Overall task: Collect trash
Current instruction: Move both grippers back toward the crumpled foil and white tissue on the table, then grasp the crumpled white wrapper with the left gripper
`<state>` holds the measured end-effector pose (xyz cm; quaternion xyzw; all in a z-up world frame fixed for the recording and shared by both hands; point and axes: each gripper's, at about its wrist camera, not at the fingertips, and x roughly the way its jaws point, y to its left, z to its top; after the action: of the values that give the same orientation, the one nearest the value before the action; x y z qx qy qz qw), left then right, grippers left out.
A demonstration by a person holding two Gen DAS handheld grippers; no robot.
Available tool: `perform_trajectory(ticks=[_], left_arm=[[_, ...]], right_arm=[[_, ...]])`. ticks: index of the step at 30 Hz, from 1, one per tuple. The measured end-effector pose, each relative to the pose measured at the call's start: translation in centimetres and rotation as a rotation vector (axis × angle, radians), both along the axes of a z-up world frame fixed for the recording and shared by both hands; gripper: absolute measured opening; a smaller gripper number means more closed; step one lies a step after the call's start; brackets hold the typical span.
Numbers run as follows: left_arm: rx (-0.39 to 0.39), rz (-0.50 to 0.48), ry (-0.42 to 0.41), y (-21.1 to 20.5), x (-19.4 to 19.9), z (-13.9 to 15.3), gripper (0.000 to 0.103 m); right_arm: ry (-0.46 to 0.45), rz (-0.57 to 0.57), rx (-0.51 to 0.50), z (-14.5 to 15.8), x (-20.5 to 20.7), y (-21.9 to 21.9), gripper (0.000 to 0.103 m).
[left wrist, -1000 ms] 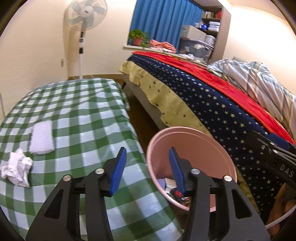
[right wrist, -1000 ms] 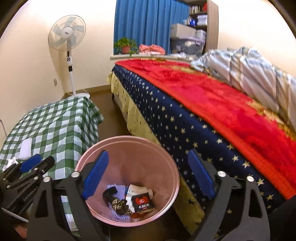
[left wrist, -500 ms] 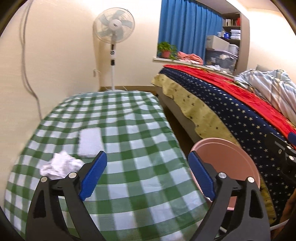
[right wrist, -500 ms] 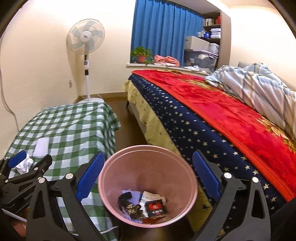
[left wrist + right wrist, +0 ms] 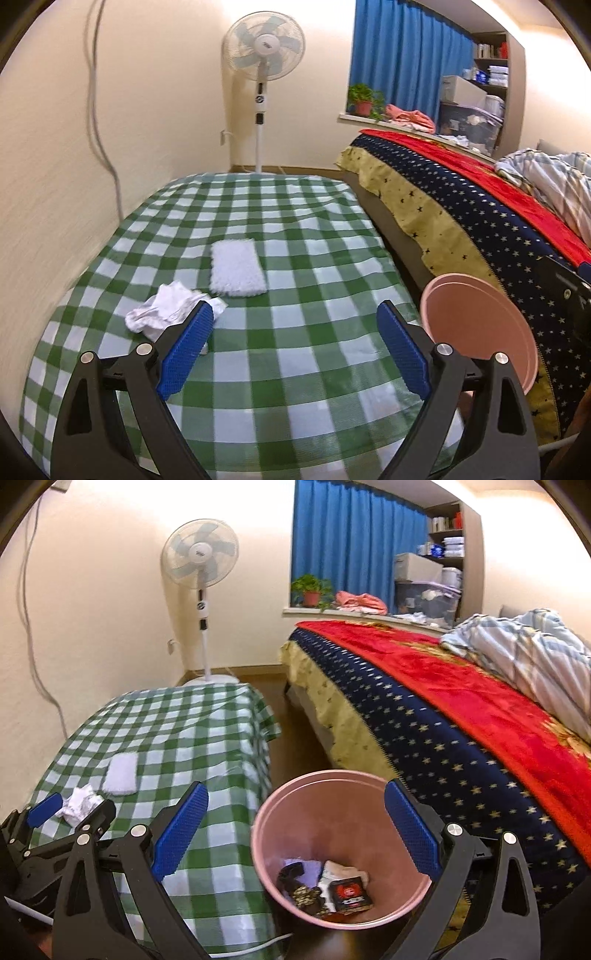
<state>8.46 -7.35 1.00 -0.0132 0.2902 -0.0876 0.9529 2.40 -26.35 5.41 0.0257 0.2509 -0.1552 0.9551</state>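
Spanning the checked table (image 5: 295, 258), the left view sets a crumpled tissue (image 5: 166, 310) just beyond the left gripper (image 5: 291, 350), whose jaws have just been opening and stand spread and empty. Approach low, straddle the wad, pinch its bulk (probably soft). Only the right view, its right gripper (image 5: 291, 834) also spread, shows the pink bin (image 5: 266, 834) holding trash.

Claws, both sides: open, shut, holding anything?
Left claw: open, empty; its jaws have just been opening.
Right claw: open, empty, above the bin.
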Motion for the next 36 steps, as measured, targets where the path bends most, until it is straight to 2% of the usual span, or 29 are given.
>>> perform_trajectory(ticks=[4,9,11,15,21,25,29,34,36], left_arm=[[0.006,0.090,0.005,1.8,0.4,-0.5,0.079],[-0.008,0.229,0.024,4.8,1.1,-1.2,0.068],[-0.009,0.277,0.031,5.8,1.5,-1.4,0.067],[-0.020,0.342,0.048,7.6,2.3,-2.0,0.067],[-0.095,0.403,0.120,9.7,3.8,-3.4,0.067],[-0.125,0.408,0.164,10.1,5.0,-4.2,0.067],[-0.132,0.422,0.188,10.2,5.8,-4.7,0.067],[-0.136,0.441,0.218,10.3,6.5,-5.3,0.067],[-0.139,0.437,0.233,10.3,6.8,-5.7,0.052]], right_arm=[[0.006,0.037,0.029,-0.6,0.9,0.8,0.092],[0.018,0.092,0.075,-1.4,2.4,1.7,0.082],[0.016,0.120,0.092,-1.5,3.0,2.2,0.075],[0.002,0.188,0.108,-1.6,4.0,3.5,0.068],[0.010,0.233,0.135,-2.1,5.6,4.5,0.067],[0.027,0.257,0.159,-2.8,6.9,4.8,0.067],[0.014,0.291,0.172,-2.9,7.8,5.3,0.059],[0.042,0.336,0.192,-3.5,9.4,6.1,0.057],[0.053,0.357,0.195,-3.7,10.2,6.6,0.057]])
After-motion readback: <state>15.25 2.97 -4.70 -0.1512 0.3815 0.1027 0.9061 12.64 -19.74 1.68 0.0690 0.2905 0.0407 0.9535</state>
